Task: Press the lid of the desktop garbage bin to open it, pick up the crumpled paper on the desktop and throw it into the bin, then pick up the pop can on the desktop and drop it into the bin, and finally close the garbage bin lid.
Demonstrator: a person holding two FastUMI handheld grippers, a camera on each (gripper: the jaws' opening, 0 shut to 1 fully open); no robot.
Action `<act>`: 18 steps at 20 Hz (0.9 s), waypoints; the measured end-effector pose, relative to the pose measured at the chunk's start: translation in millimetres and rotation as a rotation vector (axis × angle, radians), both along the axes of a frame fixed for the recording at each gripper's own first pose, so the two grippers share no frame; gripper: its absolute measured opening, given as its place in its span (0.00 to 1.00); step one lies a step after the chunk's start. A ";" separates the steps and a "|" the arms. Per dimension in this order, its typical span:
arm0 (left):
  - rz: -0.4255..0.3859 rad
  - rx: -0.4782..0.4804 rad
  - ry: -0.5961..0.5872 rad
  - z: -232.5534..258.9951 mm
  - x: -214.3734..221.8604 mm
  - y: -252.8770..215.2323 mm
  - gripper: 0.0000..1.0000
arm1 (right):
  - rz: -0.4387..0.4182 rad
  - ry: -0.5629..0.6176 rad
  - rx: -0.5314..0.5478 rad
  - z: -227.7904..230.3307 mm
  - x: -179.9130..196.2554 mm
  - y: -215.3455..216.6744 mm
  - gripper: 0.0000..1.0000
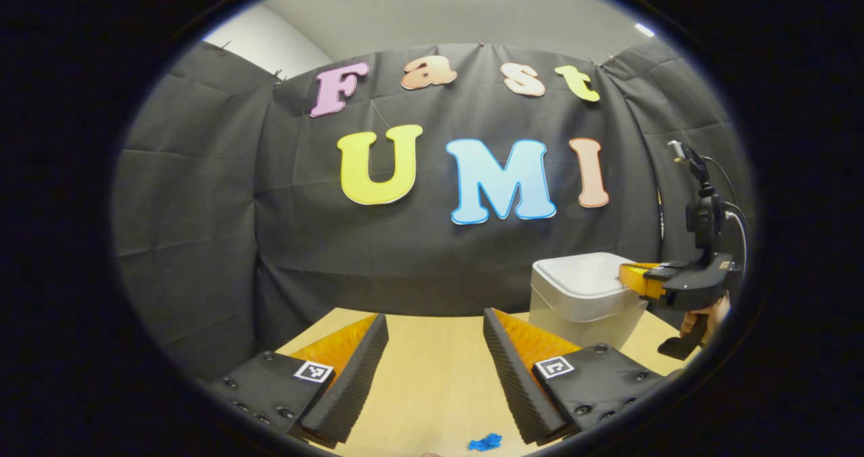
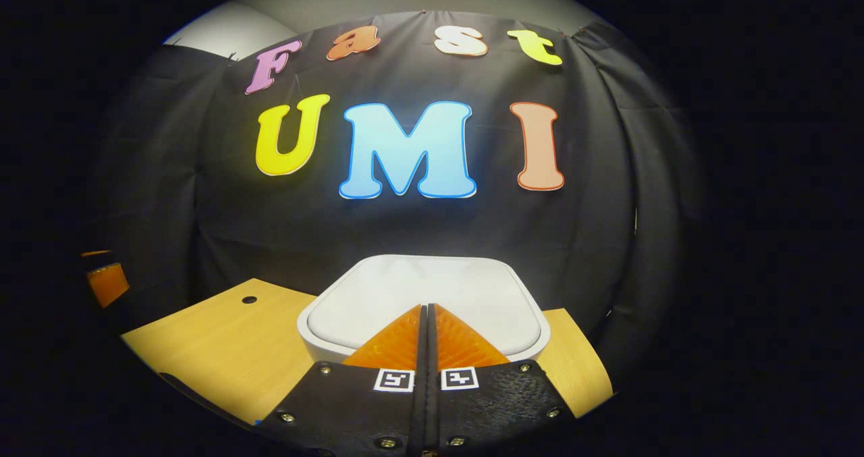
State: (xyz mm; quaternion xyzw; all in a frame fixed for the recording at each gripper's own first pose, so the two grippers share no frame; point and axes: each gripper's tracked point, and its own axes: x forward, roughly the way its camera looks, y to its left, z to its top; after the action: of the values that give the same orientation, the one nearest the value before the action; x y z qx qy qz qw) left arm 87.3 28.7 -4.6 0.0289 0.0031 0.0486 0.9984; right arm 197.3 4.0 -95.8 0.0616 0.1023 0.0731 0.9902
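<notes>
On the light wooden desktop (image 1: 432, 369), toward its back right part in the left gripper view, stands the white plastic garbage bin with a rounded square lid (image 1: 586, 293), lid down and closed. In the right gripper view the bin lid (image 2: 422, 295) sits dead ahead, just under the right gripper (image 2: 426, 308), whose two fingers are pressed together with no gap and nothing between them; the tips are over the lid's near half, contact hard to tell. In the left gripper view the right gripper (image 1: 631, 278) shows from the side, its tip at the lid's right edge, a hand (image 1: 705, 318) around its handle. The left gripper (image 1: 435, 325) is spread wide, holding nothing, above bare desktop well left of the bin. A small crumpled blue bit (image 1: 486, 442) lies on the desktop at the bottom edge, near the left gripper; too small to tell what it is. A small dark hole (image 2: 249, 300) shows in the desktop left of the bin.
</notes>
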 end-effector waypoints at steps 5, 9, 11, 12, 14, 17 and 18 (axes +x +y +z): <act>-0.001 -0.015 0.000 0.9 -6.3 -1.3 0.95 | -0.009 0.001 0.066 11.3 -0.4 -1.7 0.00; 0.002 -0.022 0.017 -4.9 -13.0 0.4 0.95 | -0.039 -0.072 0.037 43.5 0.7 -9.3 0.00; 0.002 -0.023 0.023 -7.7 -16.5 0.9 0.95 | -0.051 -0.120 0.026 62.7 -0.2 -12.4 0.00; -0.001 -0.023 0.026 -9.2 -18.7 -0.4 0.93 | -0.054 -0.130 0.027 67.8 -2.4 -12.7 0.00; 0.000 -0.027 0.039 -15.1 -21.0 2.2 0.94 | -0.058 -0.150 0.039 78.5 -7.1 -14.2 0.00; -0.008 -0.043 0.050 -22.7 -25.1 1.6 0.91 | -0.063 -0.160 0.041 86.2 -16.6 -16.5 0.00; -0.010 -0.047 0.054 -24.8 -26.1 1.8 0.91 | -0.063 -0.163 0.037 87.2 -20.9 -17.2 0.00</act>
State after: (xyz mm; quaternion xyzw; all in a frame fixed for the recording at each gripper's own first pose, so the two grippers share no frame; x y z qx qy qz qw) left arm 61.1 30.5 -29.3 0.0068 0.0310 0.0430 0.9986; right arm 176.4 -13.2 -8.6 0.0770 0.0178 0.0488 0.9957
